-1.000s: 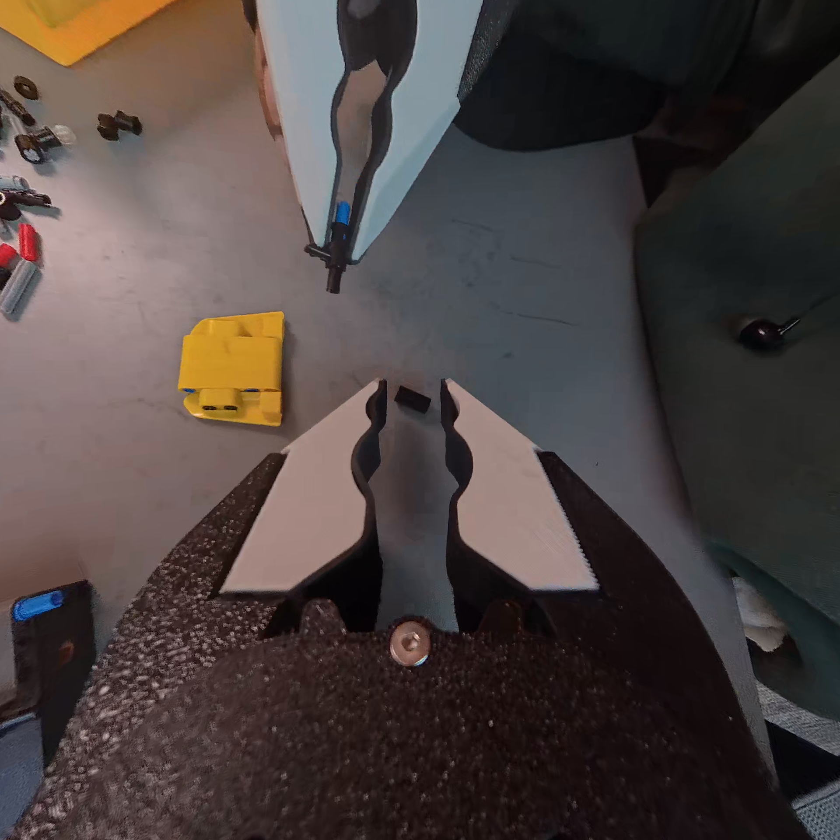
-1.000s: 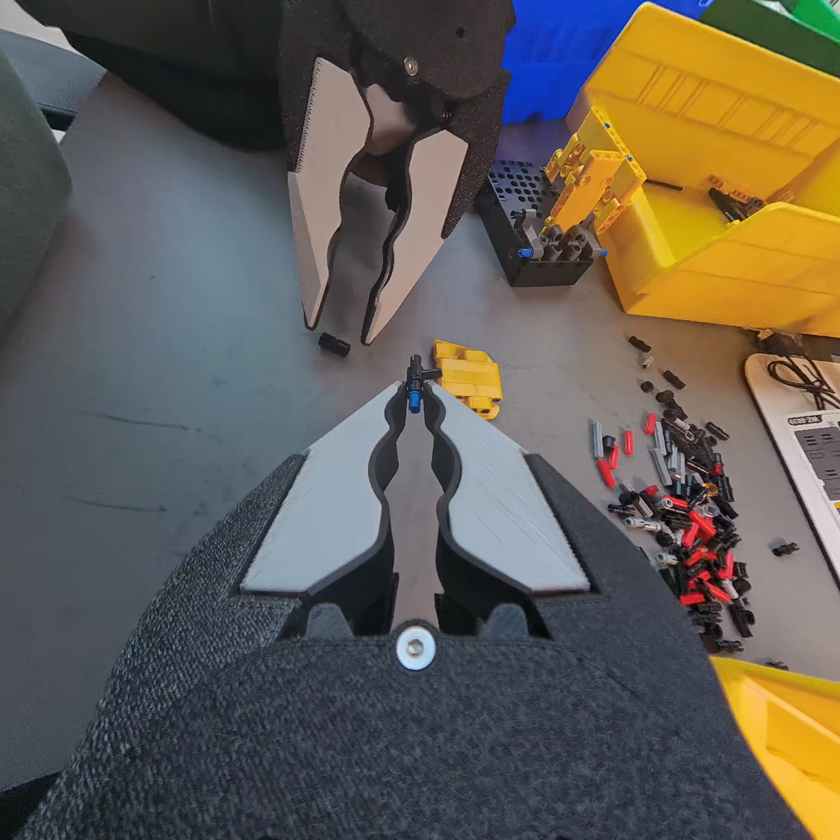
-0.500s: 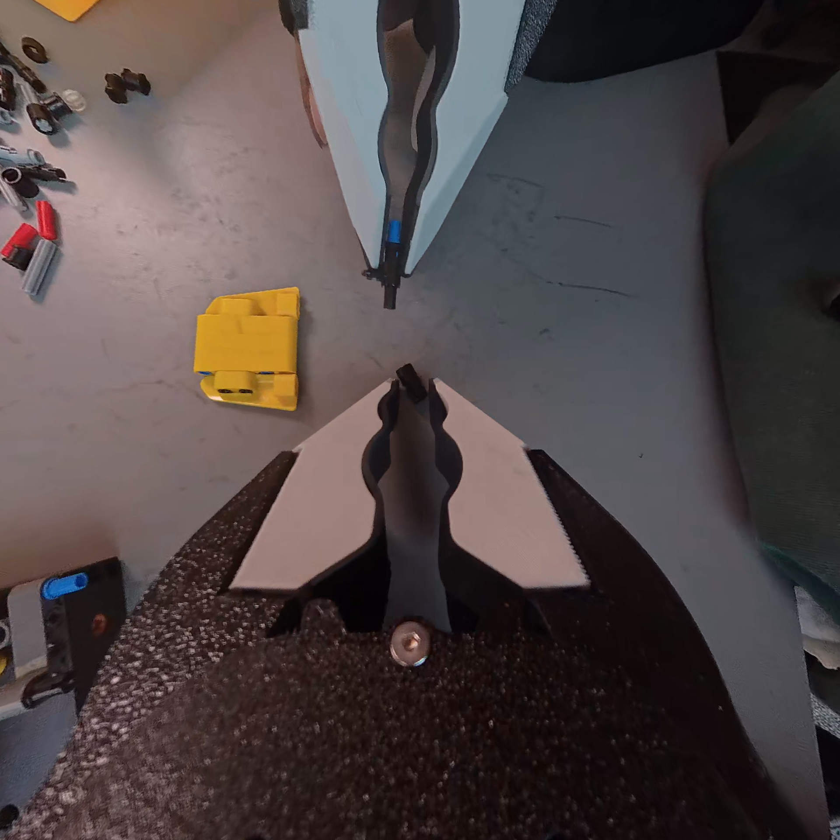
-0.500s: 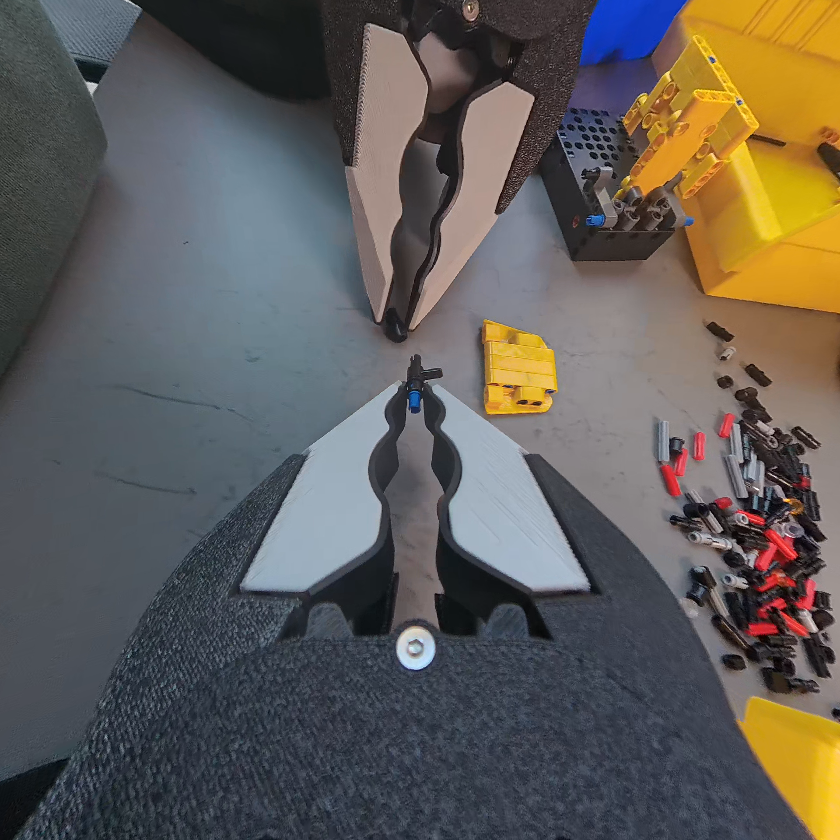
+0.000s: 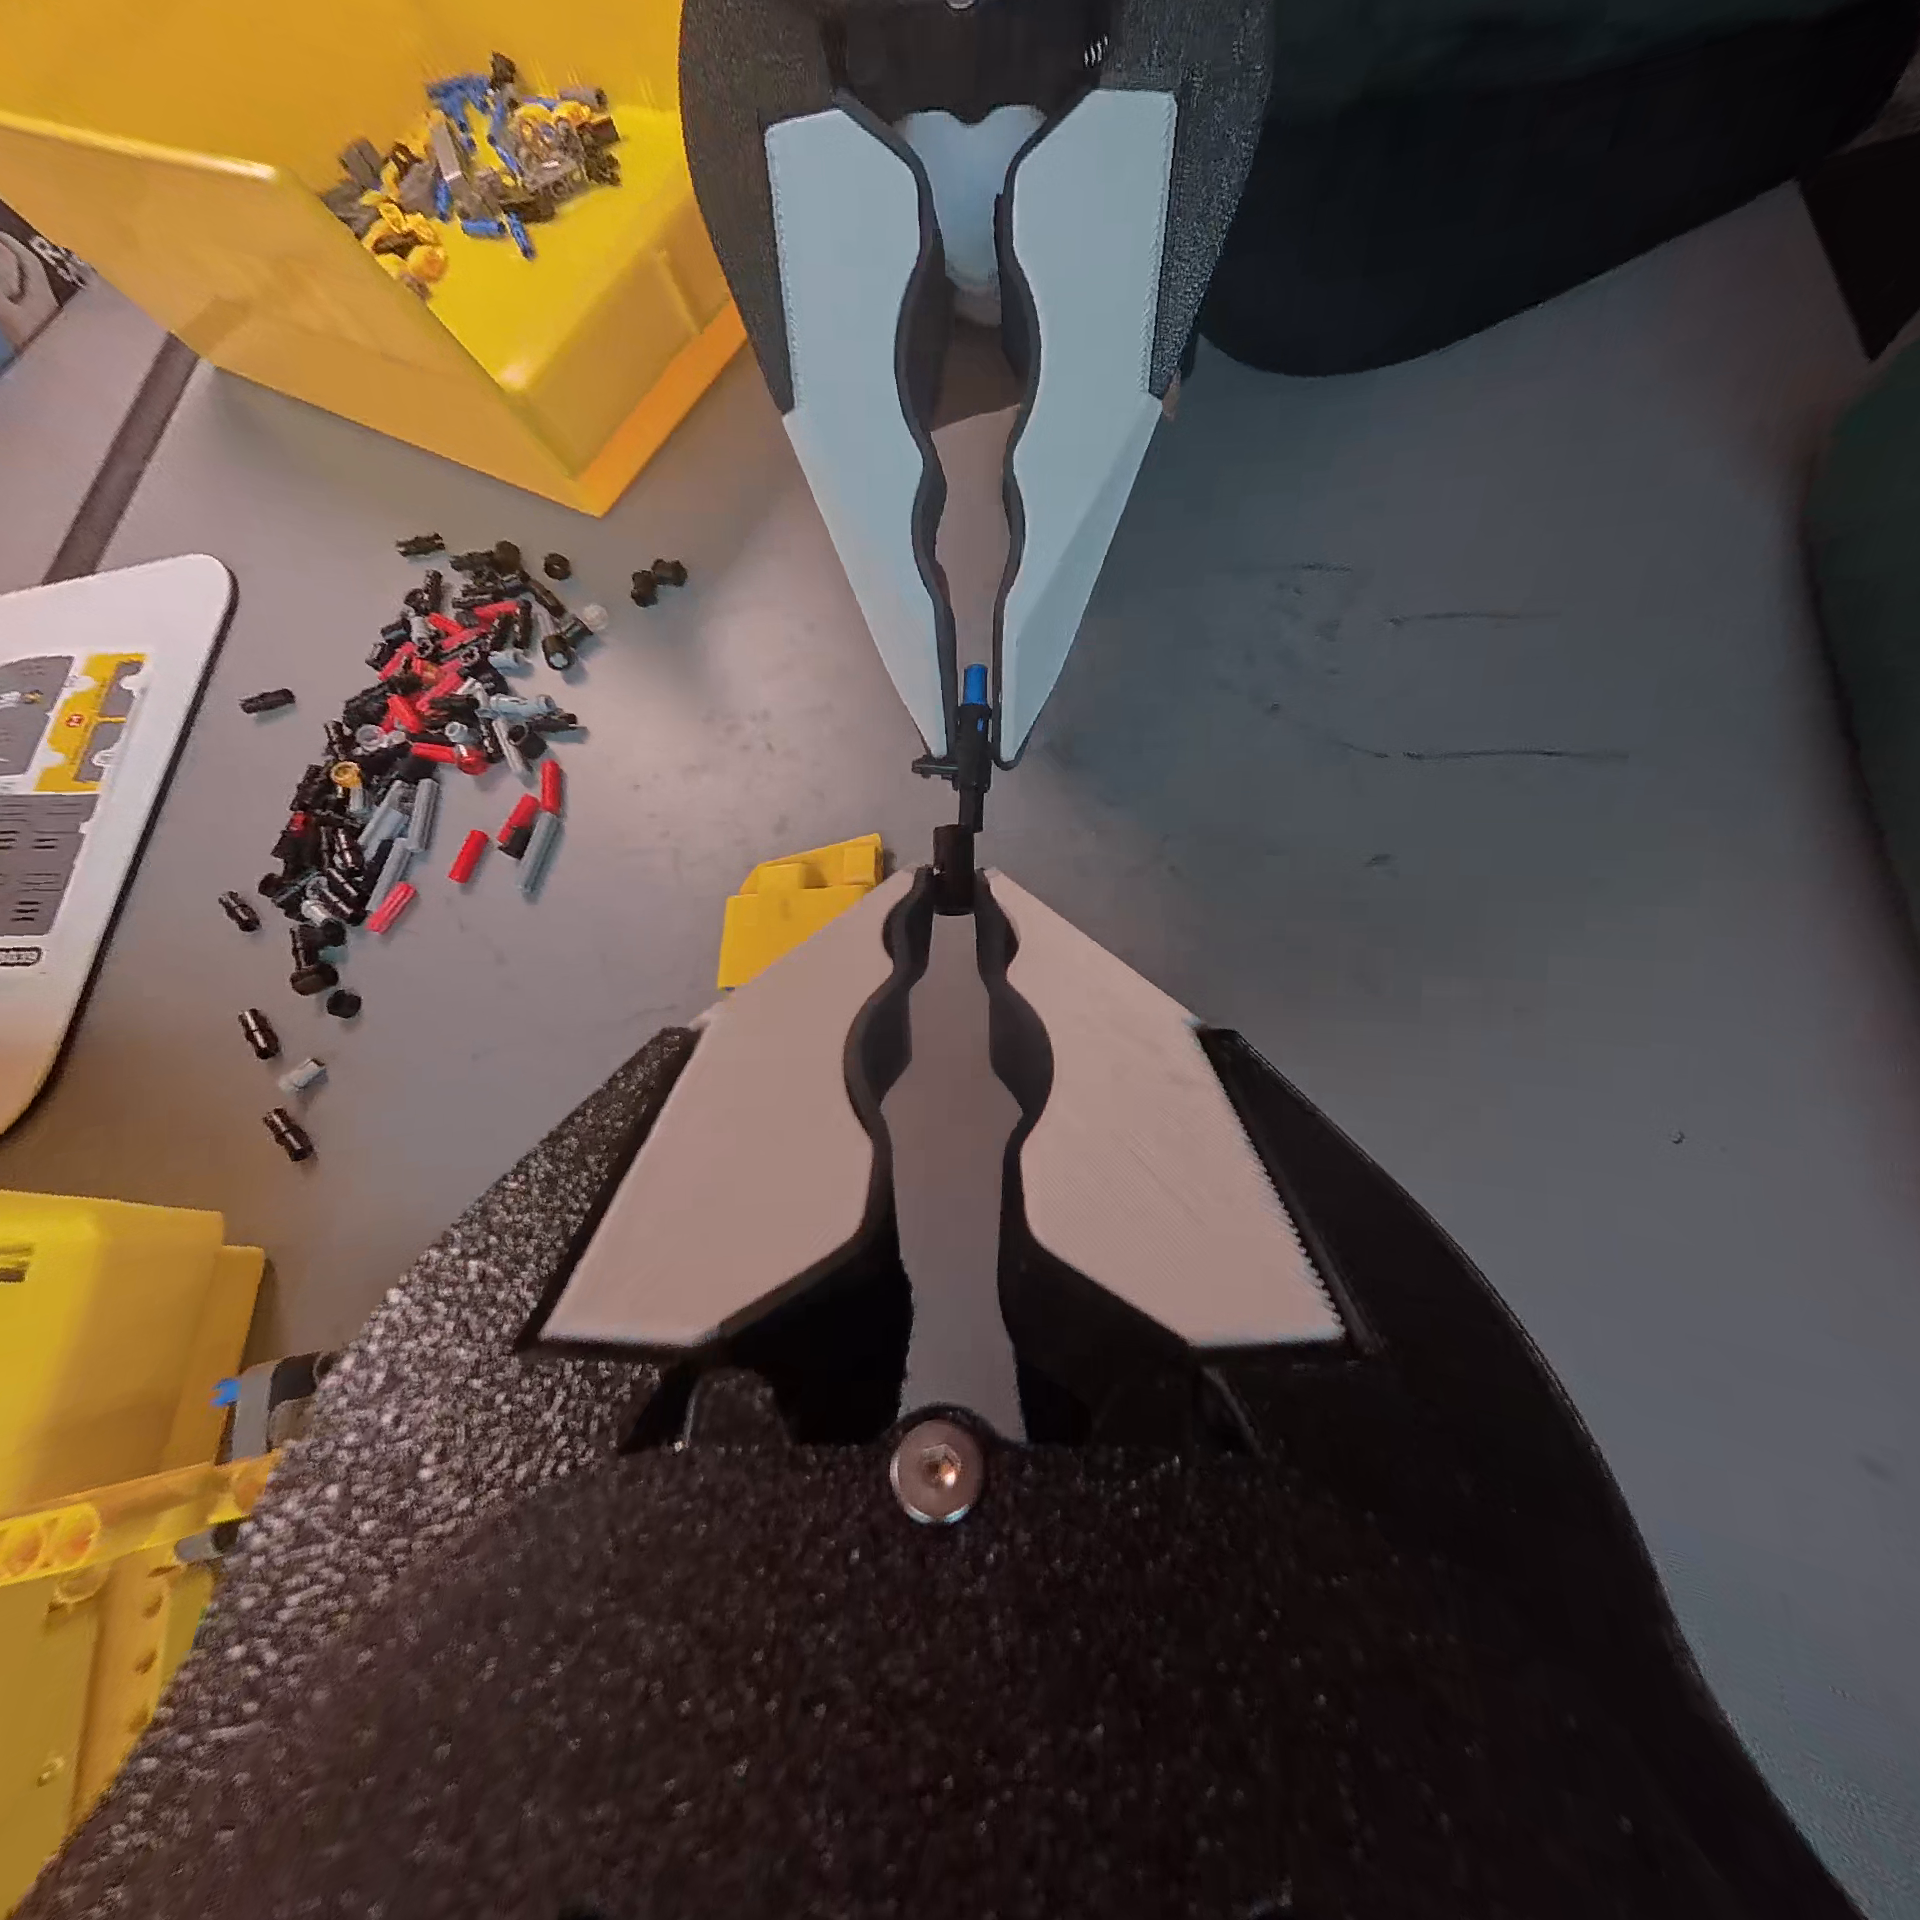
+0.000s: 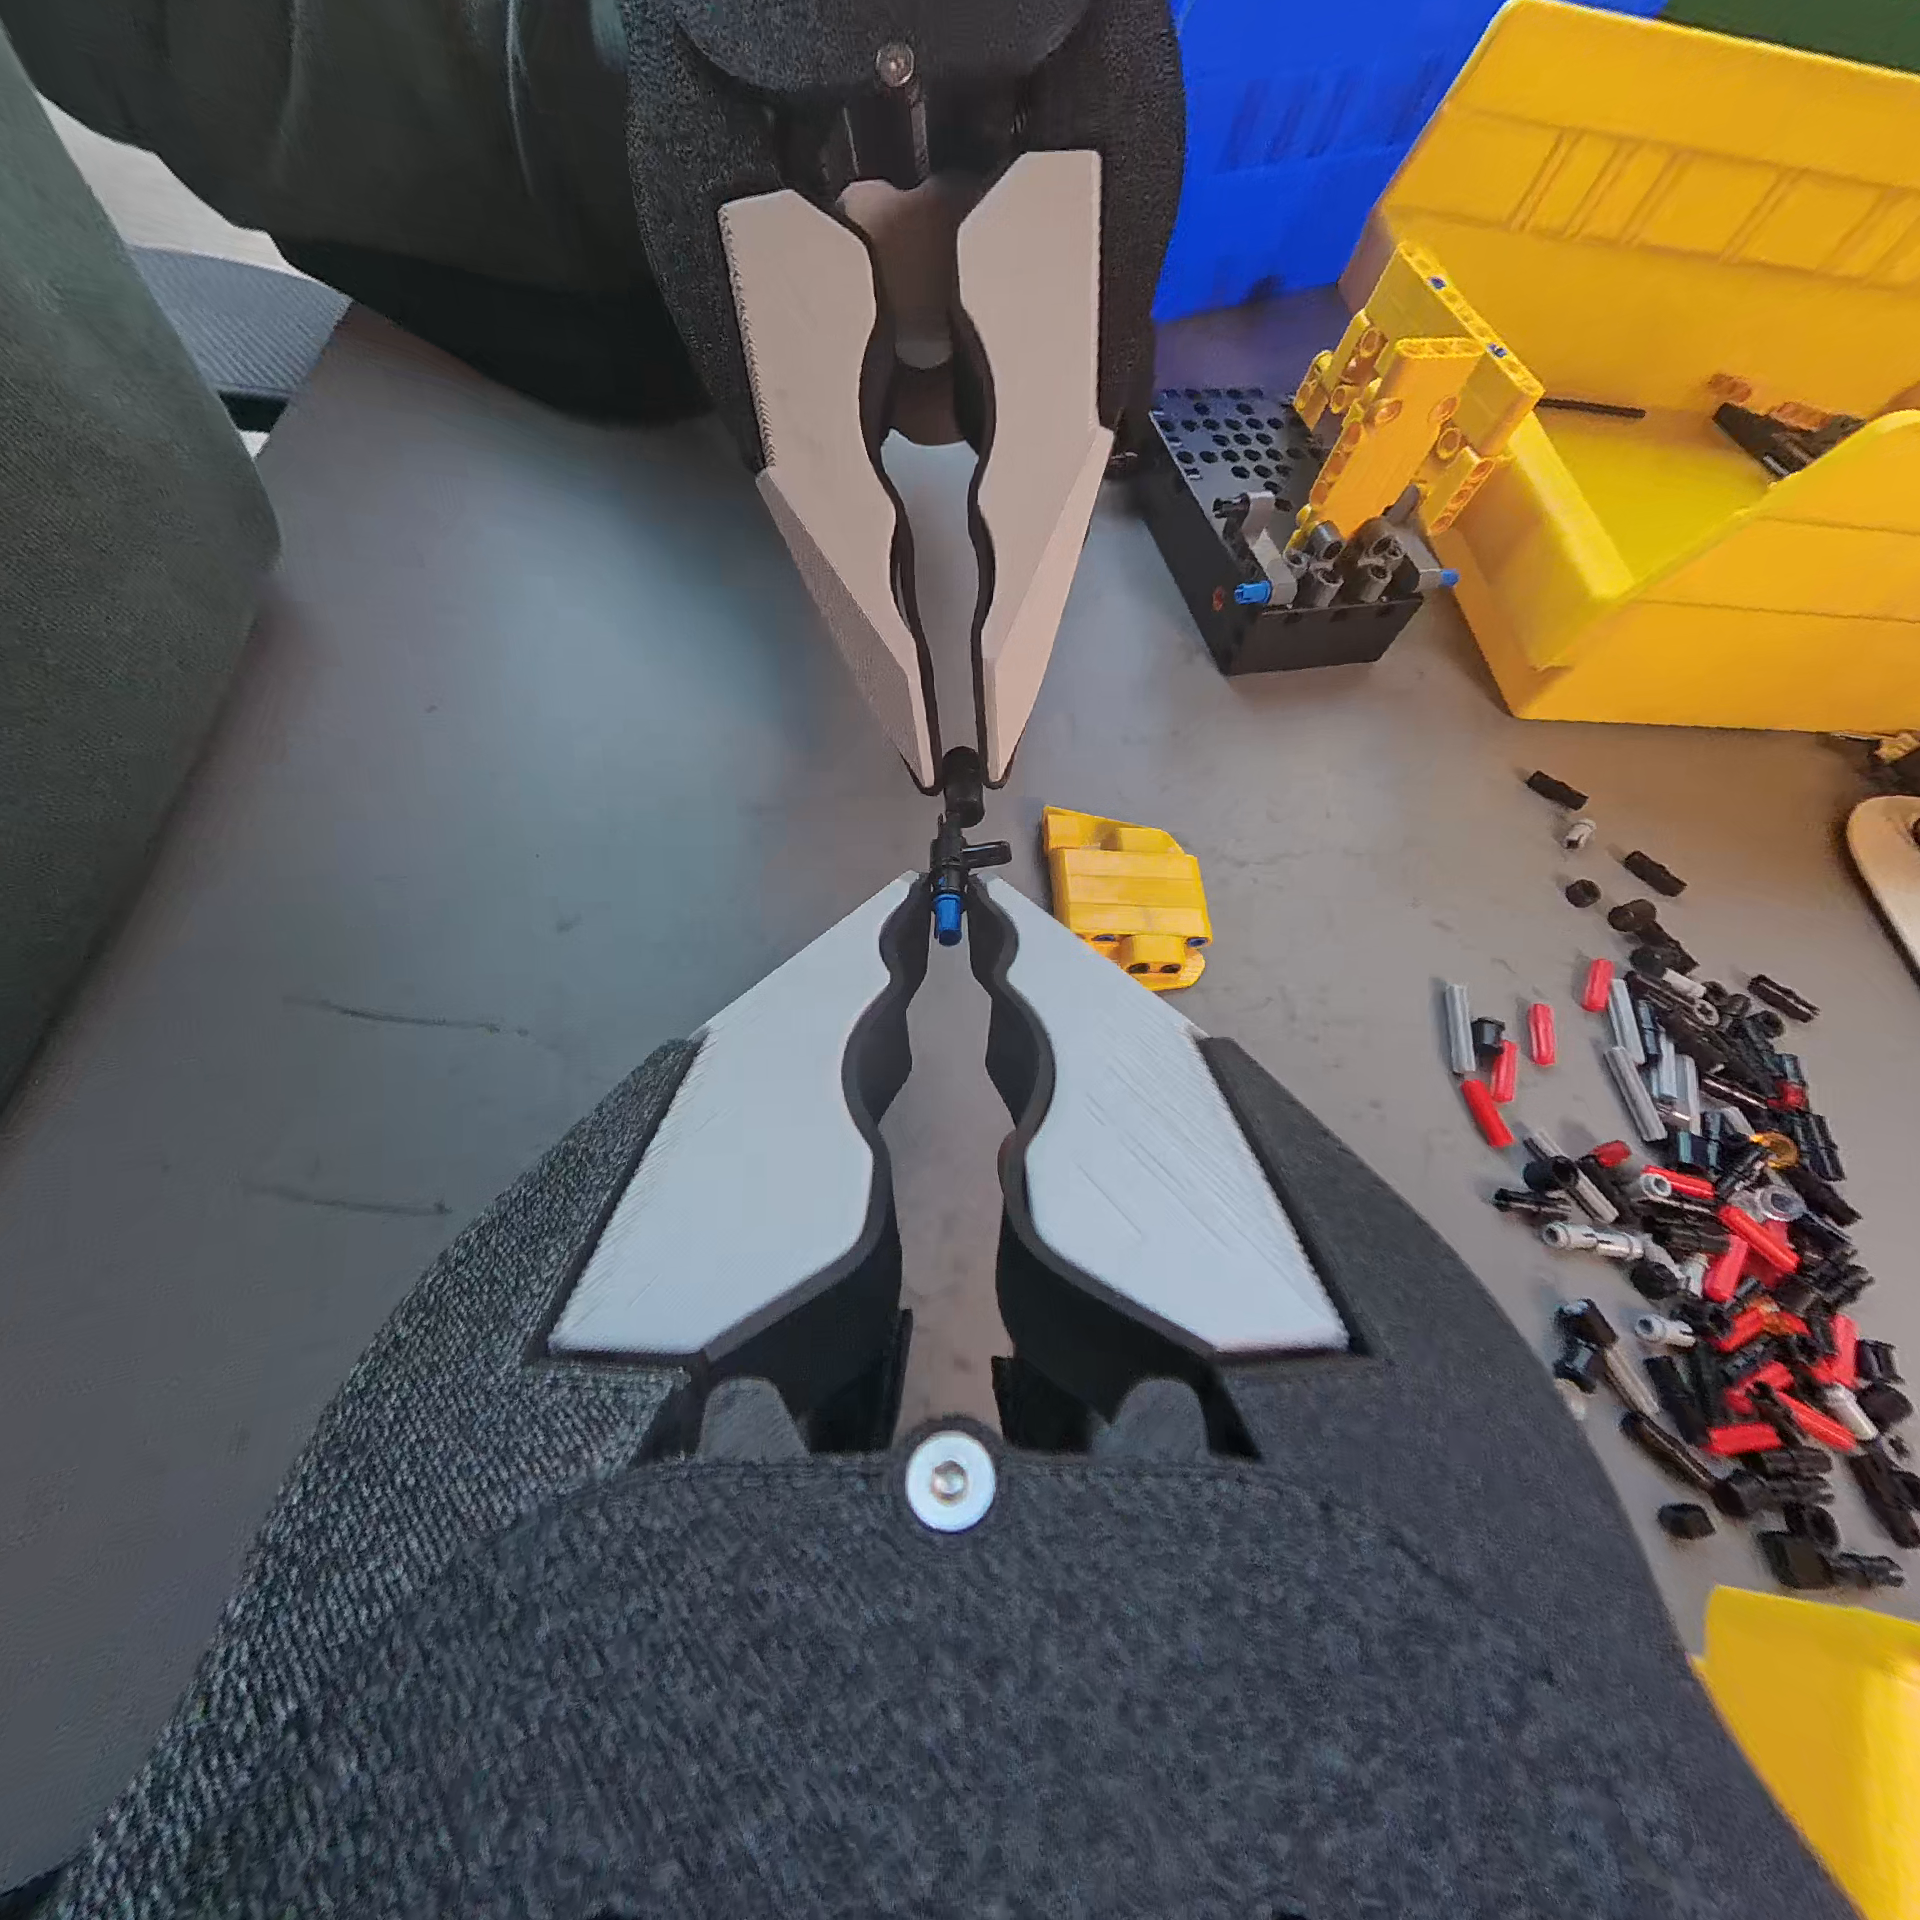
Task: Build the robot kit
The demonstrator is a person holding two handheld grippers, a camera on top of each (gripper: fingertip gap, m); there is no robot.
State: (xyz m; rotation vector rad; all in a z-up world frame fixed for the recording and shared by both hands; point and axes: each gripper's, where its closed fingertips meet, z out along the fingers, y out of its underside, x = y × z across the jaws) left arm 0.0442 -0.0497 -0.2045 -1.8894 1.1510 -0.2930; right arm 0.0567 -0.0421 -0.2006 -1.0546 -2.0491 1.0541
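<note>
Grippers are nose to nose over the grey worktop: the left gripper (image 5: 951,881) is clamped on a small black plastic bush (image 5: 952,850), and the right gripper (image 6: 948,889) is clenched on a thin black pin with a blue end (image 6: 948,883). Pin tip and bush look touching or just apart (can't tell if it's seated). A yellow blocky brick assembly (image 6: 1127,896) lies just beside them, the loose pile of red, black and grey pins (image 6: 1704,1226) nearer the worktop's edge.

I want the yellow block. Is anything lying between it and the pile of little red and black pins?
No. In the right wrist view only bare grey table lies between the yellow block and the pile of pins.
</note>
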